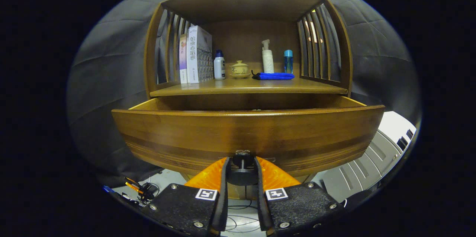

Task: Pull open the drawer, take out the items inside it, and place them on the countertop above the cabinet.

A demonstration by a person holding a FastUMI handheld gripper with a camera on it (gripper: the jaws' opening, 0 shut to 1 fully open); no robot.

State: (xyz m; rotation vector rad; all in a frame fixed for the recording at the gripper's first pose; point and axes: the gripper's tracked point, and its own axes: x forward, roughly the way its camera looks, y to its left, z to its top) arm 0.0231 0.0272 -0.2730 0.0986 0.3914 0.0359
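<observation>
The drawer (245,133) front stands so high at mid-frame that whatever lies inside is hidden behind it. Low in the centre, the knob (242,172) is partly covered by the gripper (241,168) fingers on either side; whether they press it can't be told. On the countertop (245,86), the print on the books (195,54) and the pump bottle (267,58) is too small to make out. At lower left, a tangle of cables (139,188) is cut off by the picture's rim.
</observation>
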